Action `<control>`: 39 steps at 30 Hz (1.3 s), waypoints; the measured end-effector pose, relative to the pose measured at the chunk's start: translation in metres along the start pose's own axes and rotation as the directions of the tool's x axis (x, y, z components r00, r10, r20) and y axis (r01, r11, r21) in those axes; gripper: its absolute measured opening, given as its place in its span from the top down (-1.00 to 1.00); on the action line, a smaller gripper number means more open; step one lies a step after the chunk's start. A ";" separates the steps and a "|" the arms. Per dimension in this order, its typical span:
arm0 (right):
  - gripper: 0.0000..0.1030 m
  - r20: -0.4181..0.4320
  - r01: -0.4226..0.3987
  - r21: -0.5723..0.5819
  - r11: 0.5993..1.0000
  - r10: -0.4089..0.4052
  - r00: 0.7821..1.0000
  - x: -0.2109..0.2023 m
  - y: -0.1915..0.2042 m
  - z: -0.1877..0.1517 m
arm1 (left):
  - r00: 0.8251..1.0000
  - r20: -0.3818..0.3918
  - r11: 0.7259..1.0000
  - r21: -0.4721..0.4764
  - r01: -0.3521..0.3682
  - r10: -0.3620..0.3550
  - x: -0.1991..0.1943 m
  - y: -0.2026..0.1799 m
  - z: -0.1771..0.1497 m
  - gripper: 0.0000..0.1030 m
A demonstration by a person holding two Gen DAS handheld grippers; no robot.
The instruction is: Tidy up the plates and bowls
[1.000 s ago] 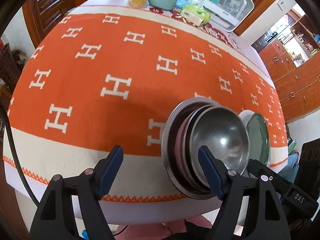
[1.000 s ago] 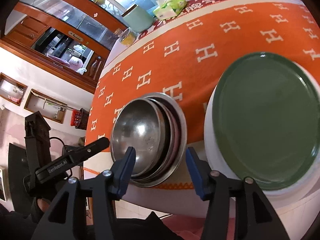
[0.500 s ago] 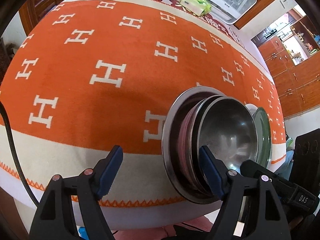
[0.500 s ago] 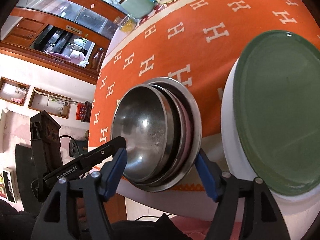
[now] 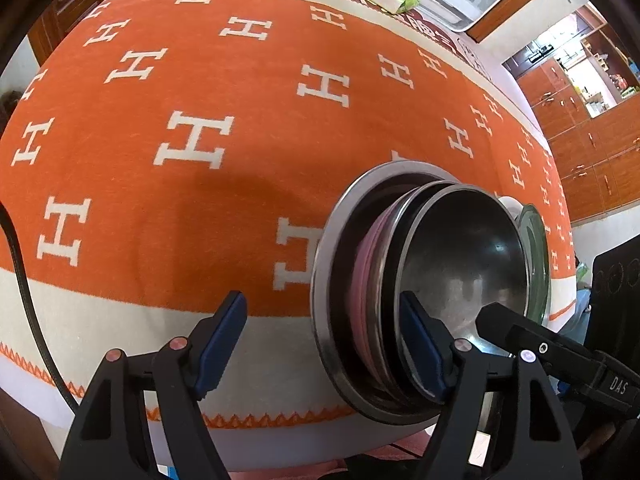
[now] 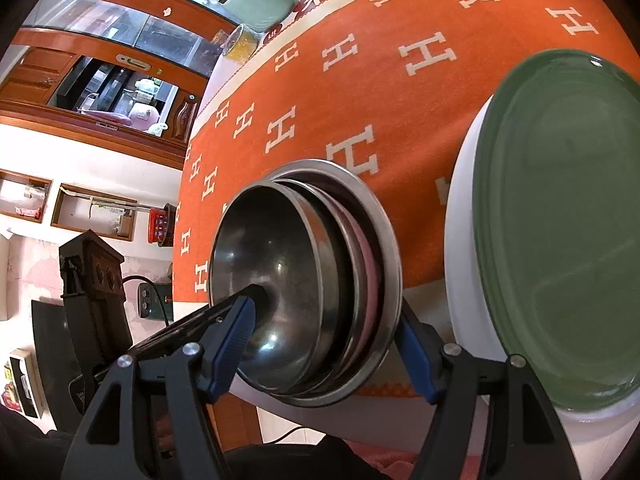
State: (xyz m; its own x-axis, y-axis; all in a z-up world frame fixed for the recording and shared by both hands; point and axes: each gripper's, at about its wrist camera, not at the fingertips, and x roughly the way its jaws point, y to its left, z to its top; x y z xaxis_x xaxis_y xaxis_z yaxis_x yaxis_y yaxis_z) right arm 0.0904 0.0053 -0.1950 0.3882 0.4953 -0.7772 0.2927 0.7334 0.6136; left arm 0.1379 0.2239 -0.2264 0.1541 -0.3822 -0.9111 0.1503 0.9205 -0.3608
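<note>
Where the bowls sat: the nested stack of steel bowls (image 5: 460, 264), a pink bowl (image 5: 366, 264) sandwiched within it, stood on the orange cloth (image 5: 180, 208) near the table's front edge.
Neighbours: a green plate (image 6: 560, 220) lay on a white dish (image 6: 460, 248) just beside the stack.
Left gripper (image 5: 320, 340): its claw was spread but had just been closing. One pad hung over bare cloth and the other crossed in front of the inner bowls, so the stack's near wall lay between them. No pinch could be seen.
Right gripper (image 6: 324, 348): its claw was spread and had just been opening. One pad was inside the top bowl (image 6: 280, 264) and the other outside the widest rim (image 6: 394, 264), straddling the stack. Neither pad visibly pressed on it.
Step in hand: judged as lining up a two-handed hold on the bowl stack, which had not yet been lifted.
Next move calls for: each claw probably had to settle on which rim to take, all the layers or the top bowl alone, and then squeeze evenly from both sides.
Risk: smooth steel might slip or tilt, and the stack sat close to the edge.
</note>
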 end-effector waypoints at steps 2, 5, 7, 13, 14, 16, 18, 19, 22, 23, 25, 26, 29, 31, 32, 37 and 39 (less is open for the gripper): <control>-0.19 0.000 0.009 0.006 1.000 -0.009 1.000 -0.002 -0.002 0.000 | 1.000 -0.003 1.000 0.005 0.002 -0.002 0.002 -0.003 0.003 -0.32; 0.03 0.006 0.023 0.027 0.999 -0.023 1.000 -0.004 -0.006 -0.001 | 1.000 0.000 1.000 0.017 0.013 -0.013 0.003 -0.005 0.006 -0.12; 0.12 0.008 0.027 0.036 0.999 -0.027 1.000 -0.006 -0.008 -0.001 | 1.000 -0.002 0.999 0.029 0.024 -0.024 0.004 -0.009 0.006 0.02; 0.30 0.014 0.040 0.046 0.998 -0.041 0.999 -0.009 -0.013 -0.002 | 0.999 -0.002 0.998 0.057 0.033 -0.033 0.004 -0.020 0.008 0.22; 0.30 0.015 0.041 0.045 0.998 -0.042 0.999 -0.009 -0.014 -0.002 | 0.999 -0.004 0.998 0.057 0.034 -0.034 0.004 -0.020 0.008 0.22; 0.30 0.016 0.040 0.044 0.998 -0.041 0.999 -0.010 -0.014 -0.002 | 0.999 -0.008 0.998 0.060 0.032 -0.031 0.004 -0.021 0.007 0.23; 0.30 0.024 0.040 0.041 0.998 -0.041 0.999 -0.011 -0.014 -0.002 | 1.000 -0.001 0.997 0.069 0.025 -0.025 0.002 -0.023 0.006 0.23; 0.30 0.030 0.039 0.040 0.998 -0.040 0.999 -0.013 -0.014 -0.002 | 1.000 0.004 0.997 0.075 0.022 -0.023 0.000 -0.025 0.005 0.23; 0.30 0.050 0.030 0.029 0.999 -0.031 0.998 -0.020 -0.014 -0.001 | 0.999 0.024 0.996 0.088 0.021 -0.024 -0.006 -0.030 0.005 0.23; 0.30 0.059 0.028 0.021 0.999 -0.029 0.998 -0.024 -0.013 0.000 | 0.999 0.031 0.996 0.091 0.022 -0.025 -0.008 -0.032 0.006 0.23; 0.30 0.079 0.023 0.007 1.000 -0.024 0.997 -0.030 -0.012 0.000 | 0.998 0.049 0.995 0.097 0.025 -0.029 -0.014 -0.036 0.006 0.23; 0.30 0.090 0.022 -0.001 1.000 -0.022 0.996 -0.035 -0.011 0.001 | 0.998 0.058 0.995 0.101 0.026 -0.032 -0.017 -0.039 0.007 0.23; 0.30 0.117 0.015 -0.015 1.000 -0.013 0.993 -0.047 -0.012 0.002 | 0.996 0.082 0.993 0.117 0.026 -0.036 -0.026 -0.049 0.008 0.23; 0.30 0.136 0.011 -0.021 1.000 -0.008 0.991 -0.055 -0.013 0.003 | 0.994 0.099 0.991 0.134 0.025 -0.038 -0.032 -0.058 0.009 0.23; 0.30 0.148 0.010 -0.025 1.000 -0.006 0.989 -0.060 -0.013 0.004 | 0.994 0.107 0.990 0.142 0.024 -0.039 -0.036 -0.062 0.009 0.23; 0.30 0.197 0.008 -0.035 0.999 -0.001 0.980 -0.082 -0.016 0.004 | 0.990 0.135 0.983 0.183 0.022 -0.047 -0.047 -0.087 0.007 0.23; 0.30 0.217 0.005 -0.034 0.999 0.002 0.976 -0.092 -0.021 0.003 | 0.988 0.144 0.980 0.200 0.020 -0.050 -0.049 -0.097 0.006 0.23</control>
State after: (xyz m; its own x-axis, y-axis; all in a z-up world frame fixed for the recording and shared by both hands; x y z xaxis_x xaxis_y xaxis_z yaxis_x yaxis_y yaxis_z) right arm 0.0511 -0.0572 -0.1358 0.5694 0.3841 -0.7268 0.2647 0.7514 0.6044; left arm 0.1218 0.1528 -0.1451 0.2853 -0.4354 -0.8538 0.3457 0.8776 -0.3320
